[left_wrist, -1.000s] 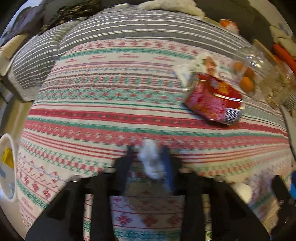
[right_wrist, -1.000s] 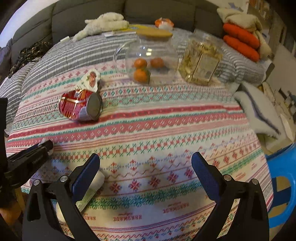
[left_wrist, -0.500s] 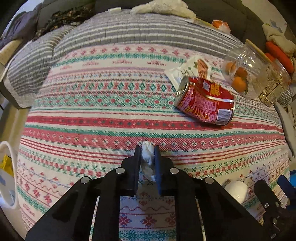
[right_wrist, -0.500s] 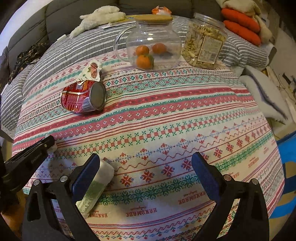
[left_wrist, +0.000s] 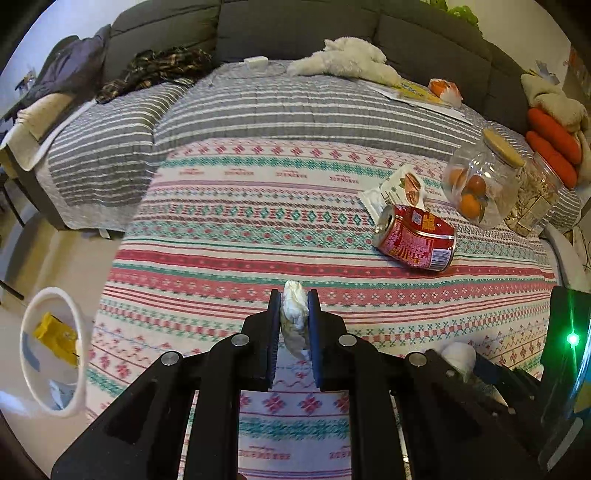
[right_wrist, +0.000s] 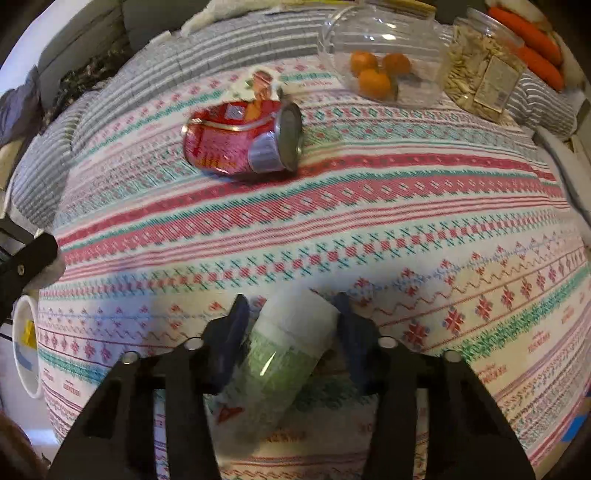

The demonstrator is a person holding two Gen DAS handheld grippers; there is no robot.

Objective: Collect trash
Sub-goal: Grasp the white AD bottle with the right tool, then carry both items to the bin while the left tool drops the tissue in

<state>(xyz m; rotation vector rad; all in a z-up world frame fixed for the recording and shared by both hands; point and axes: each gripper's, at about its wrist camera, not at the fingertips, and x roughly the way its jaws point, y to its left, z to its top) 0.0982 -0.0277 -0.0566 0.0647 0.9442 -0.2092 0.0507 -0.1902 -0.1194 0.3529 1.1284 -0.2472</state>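
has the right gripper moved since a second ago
Yes. The right gripper has shifted left over the tablecloth and now straddles the green-labelled bottle, formerly beside its left finger; its jaws have just been closing.

Place: home living room.
Seating: dark grey sofa (left_wrist: 295, 26), grey striped quilt (left_wrist: 280, 107) spread on it.
Cover: patterned woven cloth (left_wrist: 258, 229) in red, teal and white bands.
Soft items: white plush toy (left_wrist: 343, 59); heaped clothing (left_wrist: 155, 66).
Food storage: clear jar of oranges (right_wrist: 384, 62); jar of seeds (right_wrist: 480, 70).
Floor: white bin (left_wrist: 51, 350).
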